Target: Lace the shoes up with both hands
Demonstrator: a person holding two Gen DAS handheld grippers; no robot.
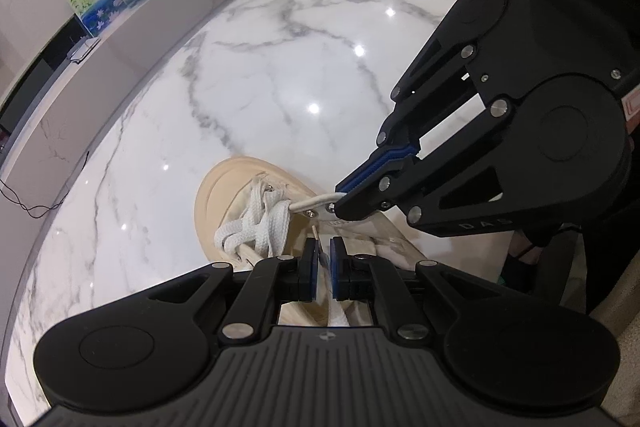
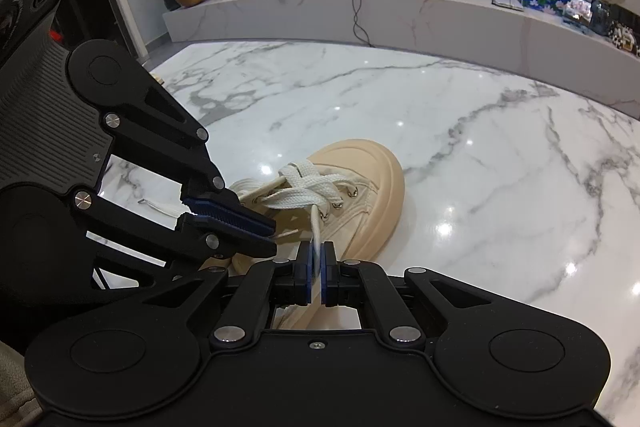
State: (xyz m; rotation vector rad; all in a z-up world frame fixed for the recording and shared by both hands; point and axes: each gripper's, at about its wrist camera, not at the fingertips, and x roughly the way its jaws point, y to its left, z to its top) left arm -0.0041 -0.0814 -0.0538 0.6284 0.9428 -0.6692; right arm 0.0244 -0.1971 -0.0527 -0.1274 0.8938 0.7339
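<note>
Both tools point(image 1: 325, 259) point(image 2: 318, 267) angle steeply down, each pinching lace point(image 2: 316, 223) over shoe point(image 2: 372, 187).

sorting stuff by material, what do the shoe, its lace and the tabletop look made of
Beige high-top shoe: upper looks like matte woven canvas, toe cap like smooth moulded rubber. Flat white lace: woven fabric, weave visible. White grey-veined tabletop: probably polished marble or a lookalike, mirroring ceiling lights.

shoe point(image 2: 360, 195) on table point(image 2: 500, 147), sideboard point(image 2: 400, 15) behind the table
</note>
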